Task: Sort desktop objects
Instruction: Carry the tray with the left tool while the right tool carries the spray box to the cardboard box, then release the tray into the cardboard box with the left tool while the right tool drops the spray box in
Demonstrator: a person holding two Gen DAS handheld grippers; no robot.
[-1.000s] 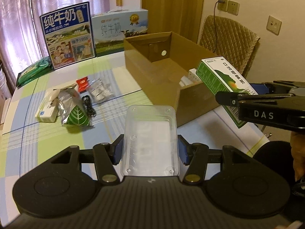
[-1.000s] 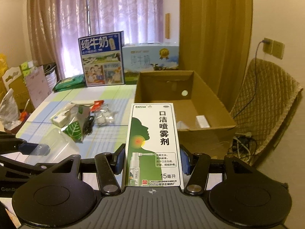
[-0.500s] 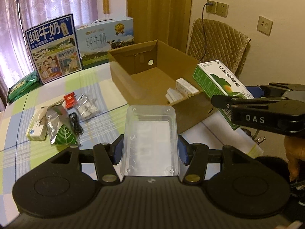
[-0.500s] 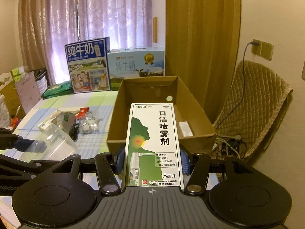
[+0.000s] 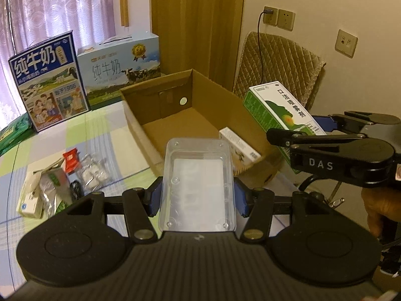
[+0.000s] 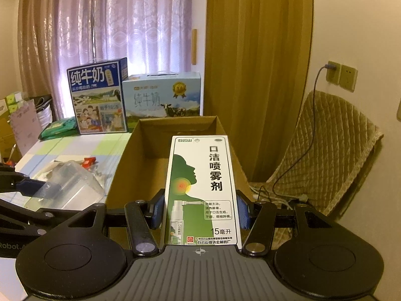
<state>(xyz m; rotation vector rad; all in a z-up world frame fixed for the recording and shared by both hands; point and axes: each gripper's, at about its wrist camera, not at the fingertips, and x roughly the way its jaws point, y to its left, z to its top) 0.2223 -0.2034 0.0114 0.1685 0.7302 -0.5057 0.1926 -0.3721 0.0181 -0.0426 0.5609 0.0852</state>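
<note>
The left gripper [image 5: 198, 195] has its blue-padded fingers [image 5: 153, 198] pressed against the two long sides of a clear plastic tray [image 5: 198, 185], grasping it so that it juts forward, open side up, over the near corner of an open cardboard box [image 5: 200, 115]. The right gripper [image 6: 200, 210] likewise clamps its fingers [image 6: 241, 212] on the sides of a green-and-white throat spray carton [image 6: 201, 190], held flat with its printed face up and its far end reaching over the near wall of the same box. From the left wrist view this carton [image 5: 283, 115] hangs just right of the box, above its right wall, with the right gripper's black body [image 5: 345, 155] behind it and a hand [image 5: 381, 208] under that. Inside the box a small white carton [image 5: 238, 148] lies on the floor near the right wall. The box sits at the right end of a bench [image 5: 107, 135] covered in a green, blue and white check cloth. Left of the box on the bench lies a loose cluster: a small red packet [image 5: 70, 159], a clear bag of white pieces [image 5: 94, 173], a silvery pouch with a green leaf [image 5: 54, 185], a black cable [image 5: 76, 188] and a white pack [image 5: 28, 198]. At the far edge stand two milk cases, one dark blue [image 5: 47, 77] and one pale blue [image 5: 120, 65], with a green packet [image 5: 12, 133] beside them. A quilted chair [image 6: 323, 155] stands right of the box.
</note>
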